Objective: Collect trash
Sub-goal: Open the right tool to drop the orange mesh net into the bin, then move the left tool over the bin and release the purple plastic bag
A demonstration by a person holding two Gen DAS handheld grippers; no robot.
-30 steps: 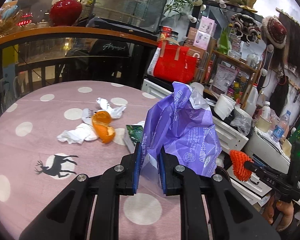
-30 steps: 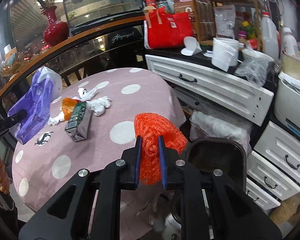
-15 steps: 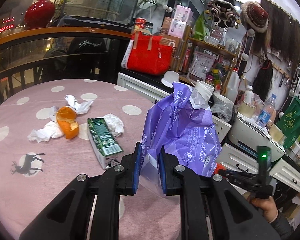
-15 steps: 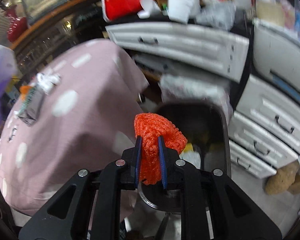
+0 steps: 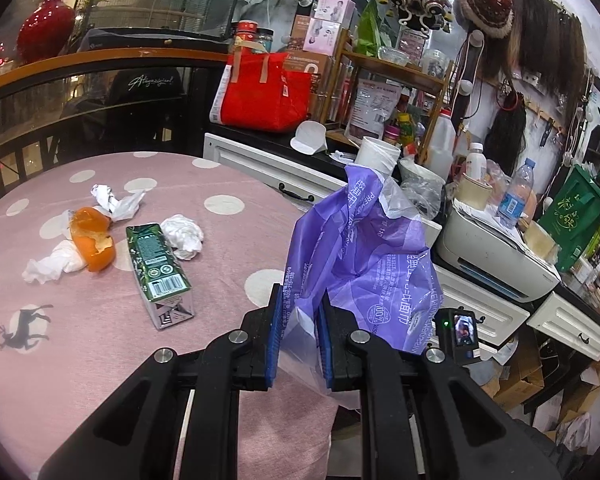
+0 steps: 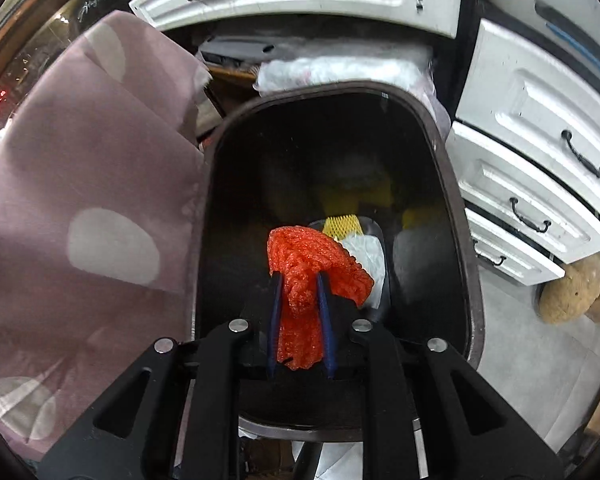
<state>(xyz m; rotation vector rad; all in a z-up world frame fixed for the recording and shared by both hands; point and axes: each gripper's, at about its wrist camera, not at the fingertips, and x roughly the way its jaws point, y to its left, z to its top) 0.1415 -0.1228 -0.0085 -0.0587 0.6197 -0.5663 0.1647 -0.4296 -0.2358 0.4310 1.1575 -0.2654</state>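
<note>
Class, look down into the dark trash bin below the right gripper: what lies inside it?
Inside the bin, a yellow foam net, white crumpled plastic and yellow scraps show. The orange foam net between the opening right gripper covers what lies beneath.

On the table [image 5: 100, 360]: one orange peel [image 5: 94, 242], one green carton [image 5: 158, 272], three crumpled tissues [image 5: 182, 236]. One purple bag [image 5: 364, 264], one orange foam net [image 6: 312, 264], one dark bin [image 6: 458, 216], two grippers [image 5: 299, 336].

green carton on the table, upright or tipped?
Tipped. The green carton lies on its long side on the pink dotted tablecloth, barcode panel facing up, one end toward the camera, beside the orange peel and crumpled tissues.
</note>
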